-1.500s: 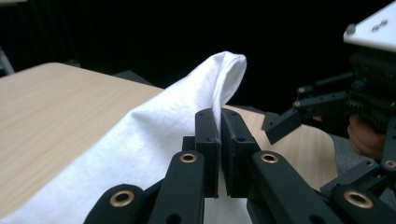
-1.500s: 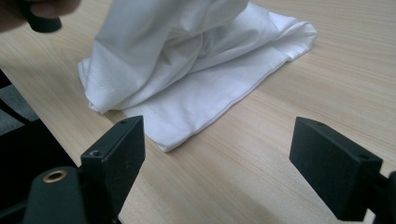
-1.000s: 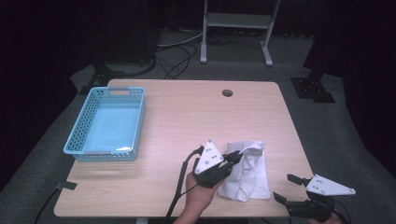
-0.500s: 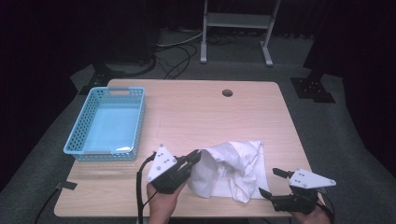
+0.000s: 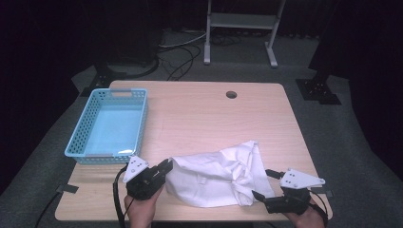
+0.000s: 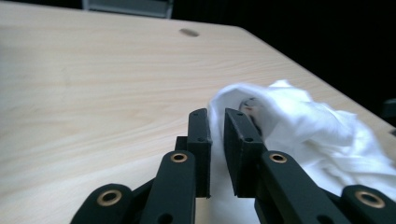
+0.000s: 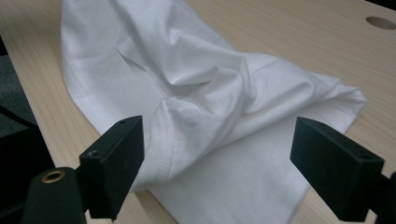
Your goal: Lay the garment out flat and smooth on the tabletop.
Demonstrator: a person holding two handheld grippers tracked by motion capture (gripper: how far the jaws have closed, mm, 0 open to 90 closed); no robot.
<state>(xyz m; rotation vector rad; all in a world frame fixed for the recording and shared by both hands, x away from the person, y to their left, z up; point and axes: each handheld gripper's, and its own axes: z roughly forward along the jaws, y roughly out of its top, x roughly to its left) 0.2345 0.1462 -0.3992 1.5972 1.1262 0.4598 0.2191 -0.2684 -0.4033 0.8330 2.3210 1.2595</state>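
Note:
A crumpled white garment (image 5: pixel 216 173) lies spread along the table's front edge. My left gripper (image 5: pixel 166 167) is at its left end, shut on a fold of the cloth. In the left gripper view the white garment (image 6: pixel 303 126) is pinched between the nearly closed jaws of the left gripper (image 6: pixel 216 114). My right gripper (image 5: pixel 263 185) stands open at the garment's right end, its jaws on either side of the cloth's edge. The right gripper view has the garment (image 7: pixel 196 93) bunched close in front of the open right gripper (image 7: pixel 219 154).
A light blue plastic basket (image 5: pixel 110 124) stands empty at the table's left side. A round cable hole (image 5: pixel 231 94) sits near the table's back edge. Dark floor, cables and a metal stand's feet (image 5: pixel 240 28) lie beyond the table.
My left gripper has pulled the garment's left end leftward, stretching the cloth out along the front edge. The right gripper has come in from the right up to the cloth.

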